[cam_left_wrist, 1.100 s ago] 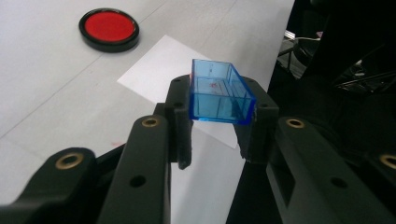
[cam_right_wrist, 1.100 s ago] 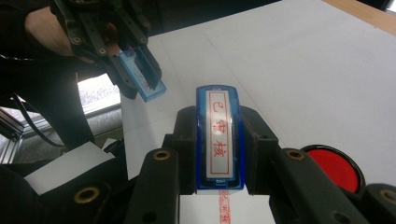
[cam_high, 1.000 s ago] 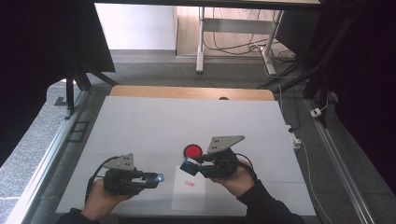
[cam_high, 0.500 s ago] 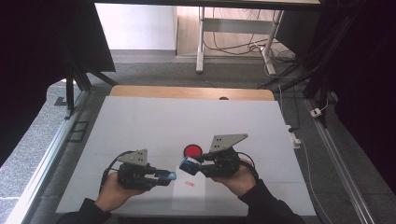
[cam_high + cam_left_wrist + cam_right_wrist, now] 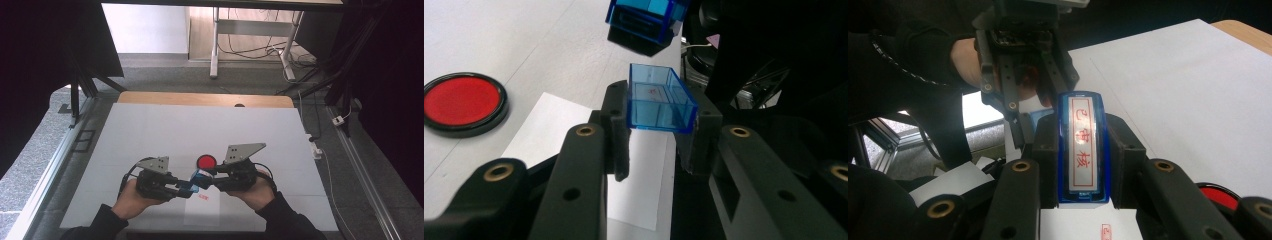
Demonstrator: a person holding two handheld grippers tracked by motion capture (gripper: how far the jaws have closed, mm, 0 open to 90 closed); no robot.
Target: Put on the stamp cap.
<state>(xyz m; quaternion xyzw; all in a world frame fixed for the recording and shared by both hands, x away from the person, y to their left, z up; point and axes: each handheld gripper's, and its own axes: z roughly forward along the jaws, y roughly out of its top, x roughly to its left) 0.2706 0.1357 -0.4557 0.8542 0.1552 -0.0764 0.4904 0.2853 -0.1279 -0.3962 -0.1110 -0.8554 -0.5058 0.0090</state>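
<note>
The left gripper (image 5: 654, 135) clamps the blue cap (image 5: 659, 100); the right gripper (image 5: 1082, 150), at its 12 o'clock, grips the stamp (image 5: 1082, 145). Misaligned capping could smear ink or knock either piece loose.

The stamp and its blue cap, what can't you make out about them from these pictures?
- Stamp body: right gripper view, hidden between the right gripper jaws.
- Printed mark on the paper: same view, cut off by the bottom edge.
- Blue cap: high view, too small to tell from the stamp.
- Red ink pad: right gripper view, mostly behind a jaw.
</note>
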